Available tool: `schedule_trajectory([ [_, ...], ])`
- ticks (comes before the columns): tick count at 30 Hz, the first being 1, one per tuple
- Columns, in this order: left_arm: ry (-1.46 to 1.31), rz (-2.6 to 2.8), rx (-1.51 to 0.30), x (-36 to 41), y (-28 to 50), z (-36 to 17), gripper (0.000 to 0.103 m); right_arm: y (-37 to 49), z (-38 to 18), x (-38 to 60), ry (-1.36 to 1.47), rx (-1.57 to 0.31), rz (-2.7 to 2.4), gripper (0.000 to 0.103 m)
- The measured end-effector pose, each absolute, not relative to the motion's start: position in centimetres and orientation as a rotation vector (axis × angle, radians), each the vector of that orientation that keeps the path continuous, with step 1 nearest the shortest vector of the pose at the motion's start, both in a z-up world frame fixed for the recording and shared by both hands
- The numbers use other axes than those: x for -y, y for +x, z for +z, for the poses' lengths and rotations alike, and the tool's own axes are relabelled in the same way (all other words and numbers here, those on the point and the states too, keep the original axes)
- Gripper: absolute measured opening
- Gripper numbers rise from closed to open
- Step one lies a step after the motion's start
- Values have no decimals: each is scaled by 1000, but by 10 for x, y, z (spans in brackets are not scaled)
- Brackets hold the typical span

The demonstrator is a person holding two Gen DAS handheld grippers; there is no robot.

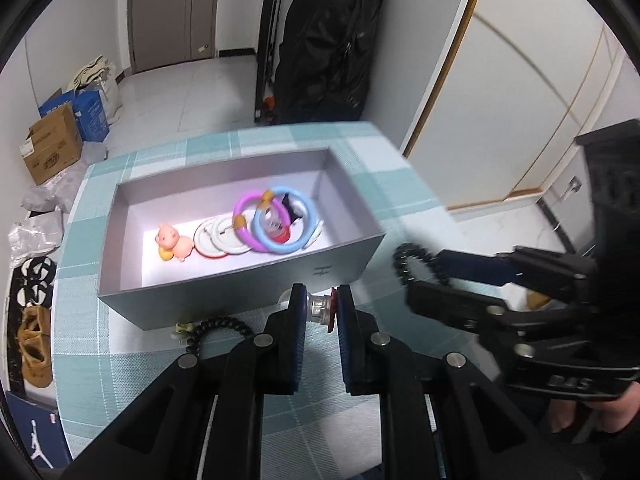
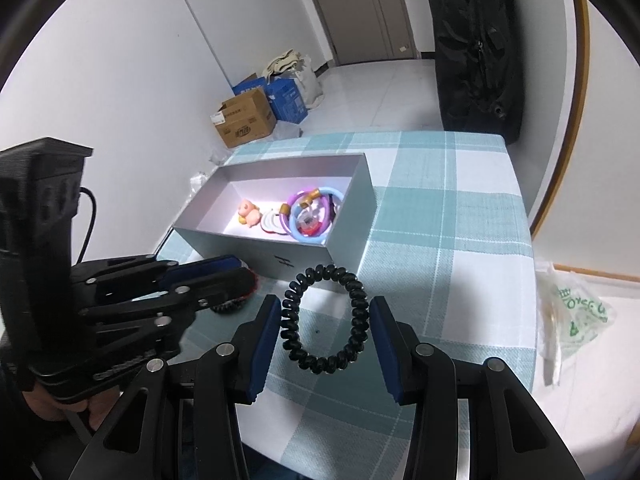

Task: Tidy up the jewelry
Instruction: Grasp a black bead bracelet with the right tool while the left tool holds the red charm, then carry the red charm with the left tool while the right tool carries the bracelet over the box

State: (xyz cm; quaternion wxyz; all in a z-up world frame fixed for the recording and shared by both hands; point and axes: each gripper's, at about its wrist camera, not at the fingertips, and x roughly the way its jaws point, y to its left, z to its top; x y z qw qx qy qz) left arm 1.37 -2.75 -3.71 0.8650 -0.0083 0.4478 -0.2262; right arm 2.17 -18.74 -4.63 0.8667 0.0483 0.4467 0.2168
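An open grey box [image 1: 248, 280] [image 2: 256, 250] on the checked tablecloth holds a pink pig toy [image 1: 173, 241], white rings [image 1: 218, 237], a purple bangle [image 1: 246, 224] and a blue bangle [image 1: 286, 220]. My left gripper [image 1: 322, 306] is shut on a small clear and red piece [image 1: 322, 307] just in front of the box. A black bead bracelet [image 1: 216, 328] lies on the cloth left of it. My right gripper [image 2: 325, 314] is shut on a black coil bracelet [image 2: 324, 318], held upright between the pads; it also shows in the left wrist view [image 1: 416, 266].
The table [image 2: 440, 216] has a teal and white checked cloth. A plastic bag [image 2: 576, 312] lies off its right side. Cardboard and blue boxes [image 2: 256, 112] stand on the floor by the wall. A black bag [image 2: 476, 40] leans near the door.
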Motion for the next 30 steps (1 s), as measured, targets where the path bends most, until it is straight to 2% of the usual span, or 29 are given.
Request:
schedule_trajectory([
  [14,-232,-521,-869,-7,26,-13,10,34,-17,181,143,-835,485,44],
  [30,-363,-509,-890,-33,67,-16,10,74,-14,150,155,-833,577,44],
])
